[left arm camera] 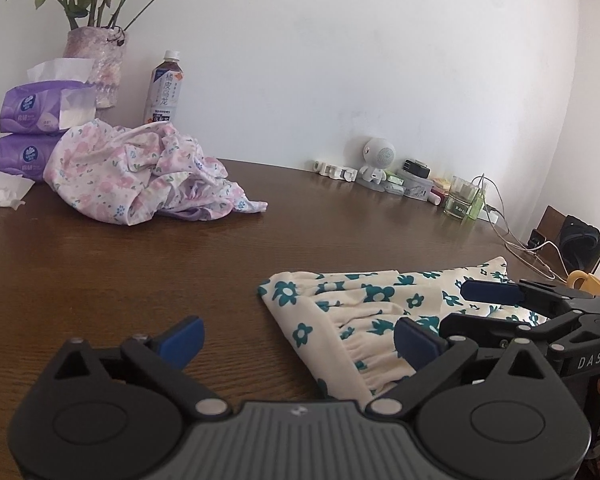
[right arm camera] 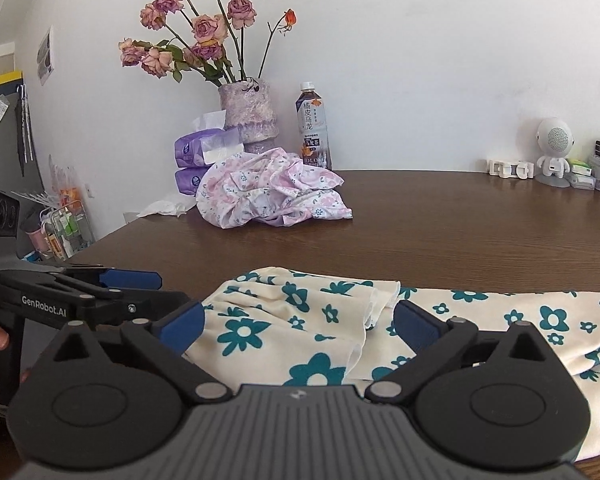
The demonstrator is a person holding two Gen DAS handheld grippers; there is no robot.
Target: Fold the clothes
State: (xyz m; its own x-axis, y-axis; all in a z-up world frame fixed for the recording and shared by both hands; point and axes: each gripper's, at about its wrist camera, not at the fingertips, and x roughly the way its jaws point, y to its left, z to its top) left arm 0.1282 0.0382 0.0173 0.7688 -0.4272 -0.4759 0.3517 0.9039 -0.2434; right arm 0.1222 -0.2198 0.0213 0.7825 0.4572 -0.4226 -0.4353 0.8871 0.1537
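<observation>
With both the left hand-held gripper (left arm camera: pixel 298 338) and right hand-held gripper (right arm camera: pixel 298 324) released, the cream cotton garment with teal flowers (right arm camera: pixel 300 332) lies half-folded on the brown wooden surface (right arm camera: pixel 440 220), so I judge a careless regrasp could drag its loose flap open.

Both wrist views look low and close across the table (left arm camera: pixel 100 264) toward the wall, sharing the pink garment (right arm camera: pixel 272 192).

Wooden table (right arm camera: pixel 460 220), two floral garments (right arm camera: pixel 300 328)
</observation>
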